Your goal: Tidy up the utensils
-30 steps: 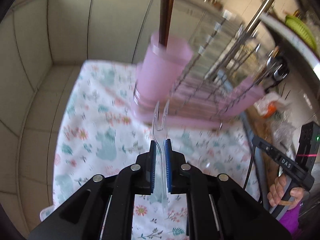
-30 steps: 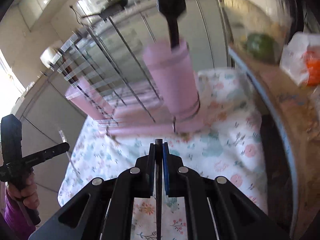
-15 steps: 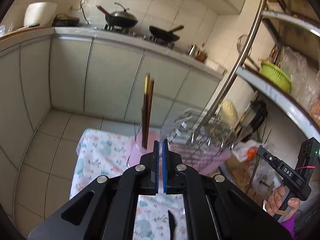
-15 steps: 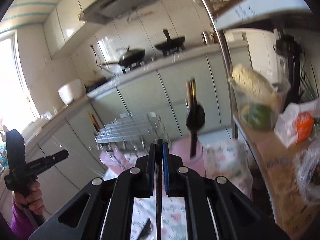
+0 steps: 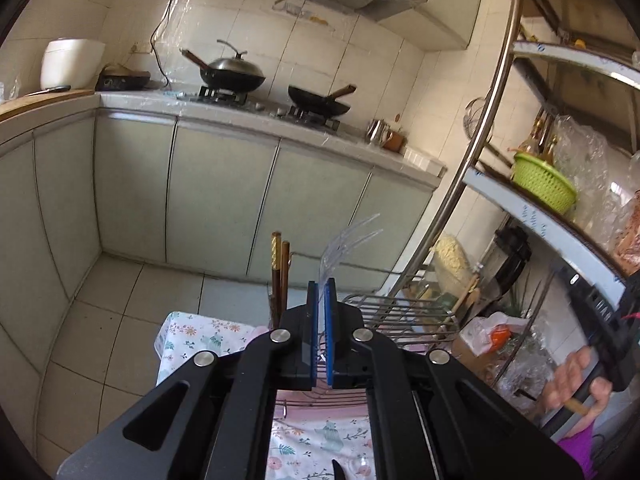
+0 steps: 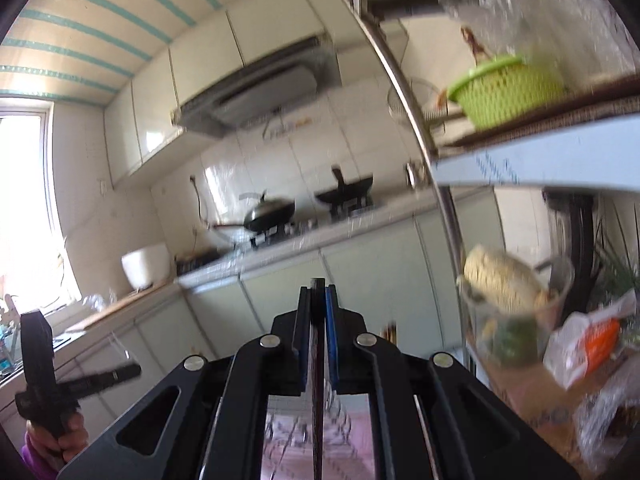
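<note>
We have swung both grippers up from the pink cup to face the far stove: our left gripper still clamps the clear plastic fork, our right gripper a dark utensil handle, neither yet stowed beside the chopsticks.

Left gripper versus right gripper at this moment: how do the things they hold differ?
The left gripper is shut on a clear plastic fork whose tines fan out well past the pads, tilting right. The right gripper is shut on a dark thin utensil, opaque, its tip barely past the pads; what kind it is cannot be told. Both are clamped between blue pads and raised toward the kitchen counter.
</note>
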`<move>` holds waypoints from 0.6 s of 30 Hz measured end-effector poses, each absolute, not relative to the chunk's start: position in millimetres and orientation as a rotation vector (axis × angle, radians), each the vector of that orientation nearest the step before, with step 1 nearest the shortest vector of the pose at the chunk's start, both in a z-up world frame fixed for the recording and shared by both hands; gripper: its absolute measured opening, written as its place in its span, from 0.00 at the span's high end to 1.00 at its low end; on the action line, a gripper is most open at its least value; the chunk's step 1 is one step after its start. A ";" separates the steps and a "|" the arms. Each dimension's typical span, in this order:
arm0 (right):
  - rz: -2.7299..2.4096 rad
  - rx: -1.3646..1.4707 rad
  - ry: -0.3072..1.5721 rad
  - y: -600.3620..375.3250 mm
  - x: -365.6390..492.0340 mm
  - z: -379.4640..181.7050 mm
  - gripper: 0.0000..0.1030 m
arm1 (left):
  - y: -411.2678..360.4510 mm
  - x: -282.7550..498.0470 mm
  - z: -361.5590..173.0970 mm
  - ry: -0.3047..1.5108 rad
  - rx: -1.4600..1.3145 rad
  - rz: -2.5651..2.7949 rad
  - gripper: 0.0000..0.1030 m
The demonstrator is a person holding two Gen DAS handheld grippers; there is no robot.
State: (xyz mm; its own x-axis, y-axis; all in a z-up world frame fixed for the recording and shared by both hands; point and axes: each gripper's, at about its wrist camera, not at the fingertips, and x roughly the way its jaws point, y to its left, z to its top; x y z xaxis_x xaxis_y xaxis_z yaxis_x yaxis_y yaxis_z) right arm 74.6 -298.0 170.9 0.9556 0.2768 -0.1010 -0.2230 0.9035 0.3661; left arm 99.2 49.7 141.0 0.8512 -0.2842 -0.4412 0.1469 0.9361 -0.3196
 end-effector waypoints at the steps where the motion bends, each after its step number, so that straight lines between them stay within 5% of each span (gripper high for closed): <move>1: 0.248 0.354 0.125 -298.1 76.9 172.8 0.94 | 49.4 106.0 136.3 0.527 -0.281 -0.222 0.98; 10: 0.176 0.322 0.064 -297.1 116.1 151.6 0.94 | 60.5 164.0 81.9 0.747 -0.336 -0.197 0.98; 18: 0.113 0.250 0.097 -283.3 140.3 109.1 0.94 | 61.5 181.3 62.0 0.766 -0.363 -0.211 0.98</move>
